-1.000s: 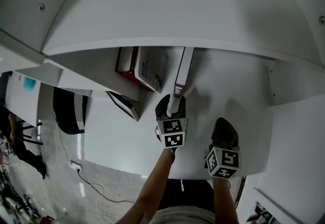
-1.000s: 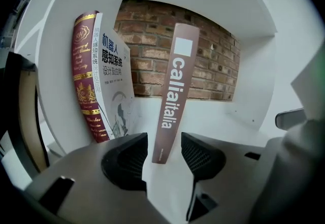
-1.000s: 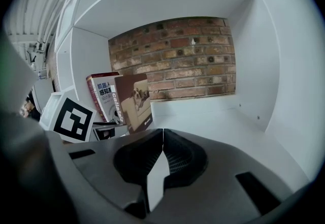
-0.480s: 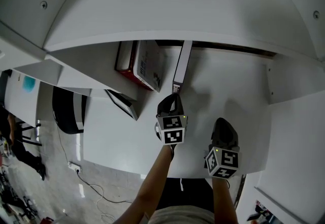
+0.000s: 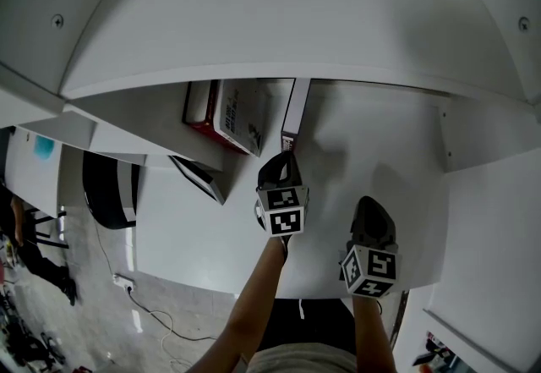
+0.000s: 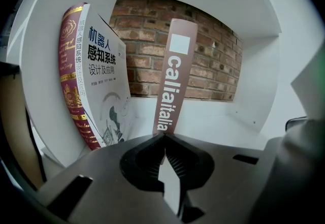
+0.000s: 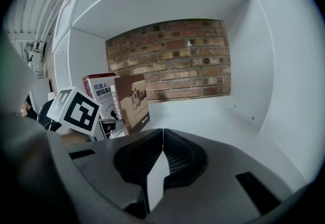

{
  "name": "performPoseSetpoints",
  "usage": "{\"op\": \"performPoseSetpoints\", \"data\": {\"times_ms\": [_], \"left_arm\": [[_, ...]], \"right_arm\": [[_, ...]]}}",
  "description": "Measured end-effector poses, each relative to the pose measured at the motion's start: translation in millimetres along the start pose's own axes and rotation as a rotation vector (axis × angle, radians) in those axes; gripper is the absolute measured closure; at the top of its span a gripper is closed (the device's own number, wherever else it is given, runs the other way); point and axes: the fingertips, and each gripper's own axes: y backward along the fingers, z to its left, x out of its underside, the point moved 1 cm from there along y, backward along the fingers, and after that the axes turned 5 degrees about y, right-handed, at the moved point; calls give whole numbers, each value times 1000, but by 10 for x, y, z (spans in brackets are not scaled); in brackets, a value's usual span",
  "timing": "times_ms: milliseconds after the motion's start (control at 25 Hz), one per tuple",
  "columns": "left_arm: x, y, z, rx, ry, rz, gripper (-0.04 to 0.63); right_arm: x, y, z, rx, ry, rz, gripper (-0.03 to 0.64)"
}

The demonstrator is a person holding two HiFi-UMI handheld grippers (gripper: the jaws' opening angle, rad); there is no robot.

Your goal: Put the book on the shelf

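Brick-backed shelf (image 6: 218, 121): thin book (image 6: 170, 86) stood upright near left end, stiff, light, tippy; grip spine low. Left claw (image 6: 163, 136) closed empty at spine, right claw (image 7: 162, 130) closed empty.

Indoor work room, likely an office or lab; a white shelf unit (image 7: 203, 116) with a brick-patterned back panel (image 7: 172, 60) holds a few books (image 6: 99, 81); beyond it, a grey floor (image 5: 93, 320) with a loose cable (image 5: 156, 312), a power strip (image 5: 124, 281) and a black chair (image 5: 110, 189)
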Motion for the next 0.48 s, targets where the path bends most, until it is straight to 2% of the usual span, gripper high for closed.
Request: {"op": "performPoseSetpoints", "data": {"times_ms": [480], "left_arm": [[-104, -134, 16, 0, -4, -6, 578]], "right_arm": [[-13, -62, -42, 11, -2, 8, 600]]}}
